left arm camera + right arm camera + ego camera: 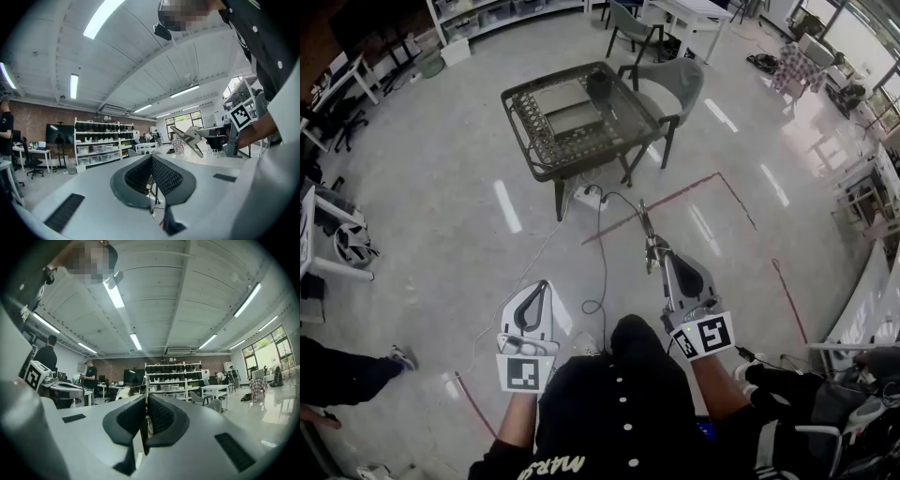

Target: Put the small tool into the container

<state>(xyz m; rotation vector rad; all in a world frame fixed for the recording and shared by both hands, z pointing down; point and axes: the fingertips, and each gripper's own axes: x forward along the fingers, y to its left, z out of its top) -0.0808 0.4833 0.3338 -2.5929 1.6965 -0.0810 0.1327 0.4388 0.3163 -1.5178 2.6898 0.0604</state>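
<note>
The small tool (647, 231) is a thin metal strip that sticks forward out of my right gripper (660, 259), which is shut on it. In the right gripper view its edge (146, 401) shows as a narrow blade pinched between the dark pads. My left gripper (546, 285) is held lower left, shut with nothing between its jaws (151, 157). The left gripper view also catches the tool (186, 138) off to the right. A dark container (598, 84) stands on the far low table (534, 152), well ahead of both grippers, beside a grey tray (567, 108).
A grey chair (677, 84) stands right of the table. A power strip and cable (589, 197) lie on the floor under the table's near edge. Red tape (694, 192) marks the floor. Another person's foot (397, 356) is at the left.
</note>
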